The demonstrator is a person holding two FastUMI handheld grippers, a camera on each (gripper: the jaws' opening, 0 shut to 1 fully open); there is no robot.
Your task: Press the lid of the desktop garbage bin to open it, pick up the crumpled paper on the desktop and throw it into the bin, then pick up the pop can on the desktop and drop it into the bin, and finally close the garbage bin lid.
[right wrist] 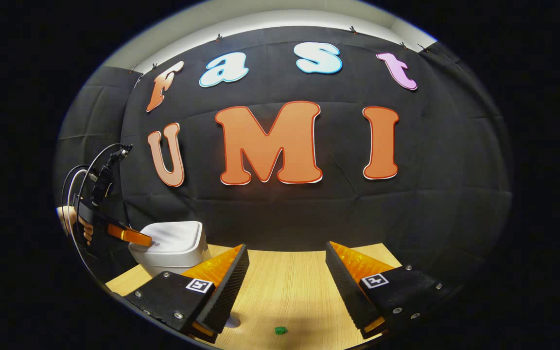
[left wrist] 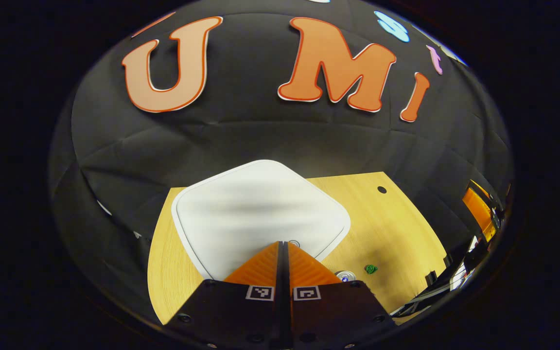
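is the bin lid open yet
No, in the left gripper view the white lid lies flat and closed on the bin, with the shut left gripper at its front edge.

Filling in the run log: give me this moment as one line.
phase: lid press | left gripper: shut, tips at bin lid front edge | right gripper: open, empty, above table | lid: down

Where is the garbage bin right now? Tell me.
In the right gripper view the garbage bin sits at the far left of the desktop, against the booth wall, with the left hand-held gripper at its lid.
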